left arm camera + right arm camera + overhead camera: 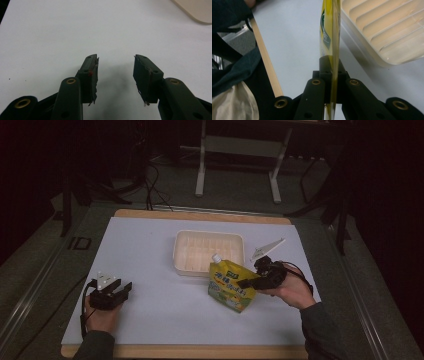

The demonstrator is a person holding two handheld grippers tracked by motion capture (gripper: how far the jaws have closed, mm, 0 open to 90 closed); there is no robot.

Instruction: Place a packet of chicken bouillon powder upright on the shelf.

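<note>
A yellow and green spouted pouch [231,284] with a white cap stands tilted just in front of the cream tray [184,251]. My right gripper [248,282] is shut on the pouch's right edge. In the right gripper view the pouch [330,32] shows edge-on, pinched between the two black jaws of that gripper [332,75], next to the ribbed tray [384,37]. My left gripper [120,290] rests at the table's left front. In its own view the left gripper [115,72] stands open over bare white table, nothing between its fingers.
The white sheet [150,245] covers a wood-edged table. A small grey plate [267,247] lies right of the tray. A tray corner [197,10] shows top right in the left gripper view. Metal frame legs [200,175] stand beyond the table.
</note>
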